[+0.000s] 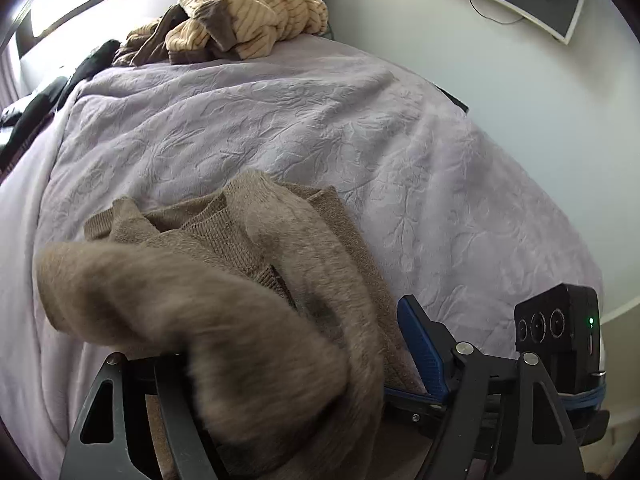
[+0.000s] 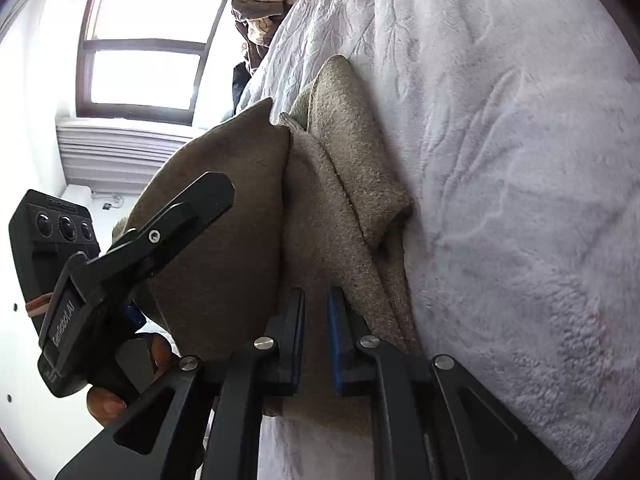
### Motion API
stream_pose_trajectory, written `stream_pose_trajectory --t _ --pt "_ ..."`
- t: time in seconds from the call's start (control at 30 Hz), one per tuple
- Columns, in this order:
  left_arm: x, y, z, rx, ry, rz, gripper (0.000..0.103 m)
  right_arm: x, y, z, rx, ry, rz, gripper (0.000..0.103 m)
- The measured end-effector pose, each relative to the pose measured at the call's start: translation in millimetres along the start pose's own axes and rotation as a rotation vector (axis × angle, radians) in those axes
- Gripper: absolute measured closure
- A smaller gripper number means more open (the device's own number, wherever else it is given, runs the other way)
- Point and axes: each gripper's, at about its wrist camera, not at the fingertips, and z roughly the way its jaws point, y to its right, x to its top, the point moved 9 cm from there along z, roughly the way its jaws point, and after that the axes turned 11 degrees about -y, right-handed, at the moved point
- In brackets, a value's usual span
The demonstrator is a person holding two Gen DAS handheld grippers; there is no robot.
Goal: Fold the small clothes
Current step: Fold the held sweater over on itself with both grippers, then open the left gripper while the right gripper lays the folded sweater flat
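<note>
The sweater [image 1: 224, 240], a brown knit, lies partly folded on the lilac bedspread [image 1: 320, 128], right under both grippers. In the left wrist view a blurred flap of it drapes over the left gripper [image 1: 280, 360], whose jaws stand spread; the flap hides the left finger, so only the blue-padded right finger [image 1: 420, 348] shows, and I cannot tell whether any pad touches the knit. In the right wrist view the right gripper [image 2: 316, 304] has its jaws nearly pressed together, a narrow slot between them, with the sweater [image 2: 340, 184] just ahead and behind the tips; whether cloth is pinched there I cannot make out. The same view shows the left gripper from outside, its black finger [image 2: 188, 208] lying against a raised fold, and fingertips of a hand [image 2: 108, 400] under its body. One sweater is being handled; a heap of tan striped and brown clothes [image 1: 240, 20] sits at the far end of the bed, too tangled to count.
</note>
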Motion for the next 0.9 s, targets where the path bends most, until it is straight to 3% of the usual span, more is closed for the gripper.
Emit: stream_pose_trajectory --t 0.13,0.3,0.43,0.5,0.57,0.67,0.73,0.9 --pt "3 1 -15 -0.083 0.045 -0.038 0.025 -3 5 -4 0.029 0.002 0.02 0.09" --pt "17 18 -20 -0.1 0.055 0.009 0.025 -2 14 -6 0.046 0.013 0.037 0.09" --pt "25 28 -31 -0.179 0.105 -0.012 0.025 -3 16 -9 0.082 0.025 0.066 0.09" --pt "23 24 -48 -0.178 0.146 -0.012 0.025 -4 17 -14 0.119 0.042 0.08 0.09" --pt "17 13 -59 -0.161 0.171 -0.025 0.025 -4 20 -19 0.159 0.059 0.091 0.085" --pt "-5 -24 -67 -0.164 0.171 -0.11 0.025 -2 21 -27 0.24 0.09 0.12 0.069" --pt "-23 -51 -65 -0.156 0.147 -0.166 0.025 0 22 -32 0.3 0.105 0.144 0.059" --pt "-76 -108 -44 -0.124 0.062 -0.298 0.025 0 21 -45 0.37 0.128 0.179 0.046"
